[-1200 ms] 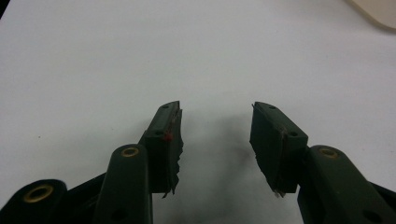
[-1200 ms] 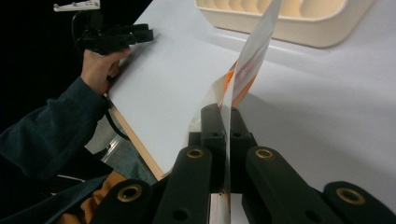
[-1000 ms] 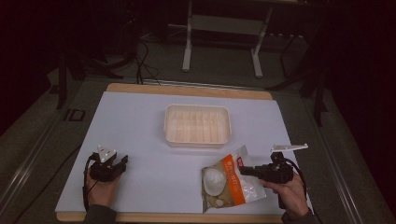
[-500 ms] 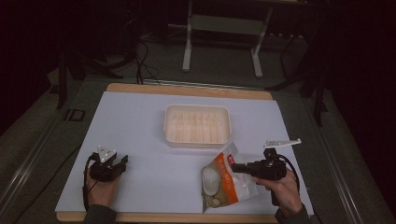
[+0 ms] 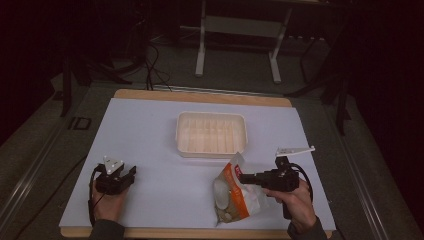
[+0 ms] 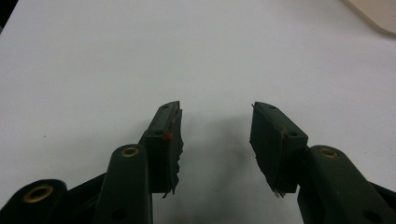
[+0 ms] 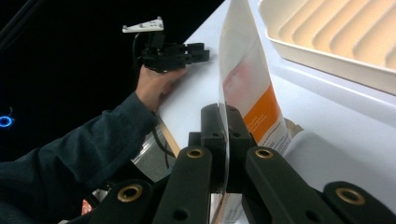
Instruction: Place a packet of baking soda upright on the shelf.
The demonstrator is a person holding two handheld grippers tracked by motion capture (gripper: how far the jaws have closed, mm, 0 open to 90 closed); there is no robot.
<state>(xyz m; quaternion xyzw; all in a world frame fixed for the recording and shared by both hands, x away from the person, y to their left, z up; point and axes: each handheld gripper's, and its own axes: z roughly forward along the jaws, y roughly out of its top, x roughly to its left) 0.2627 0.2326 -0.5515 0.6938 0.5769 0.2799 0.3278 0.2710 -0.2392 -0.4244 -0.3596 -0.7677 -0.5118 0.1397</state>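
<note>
Right tool (image 5: 246,177): clamped tight on the bag's top edge.
Bag (image 5: 235,196): at the desk's (image 5: 150,130) near right, just in front of the tray (image 5: 211,133).
Left tool (image 5: 131,172): jaws wide apart, nothing between them, over bare desk.

The pouch (image 5: 234,192) is glossy, smooth plastic film with a clear window, thin where the right tool (image 7: 223,140) pinches it. The tray (image 5: 211,134) looks like matt cream plastic, ribbed inside. The desk (image 5: 150,150) carries a smooth matt white sheet over a wooden edge. The left tool (image 6: 217,140) has matt black pads with frayed tape.
</note>
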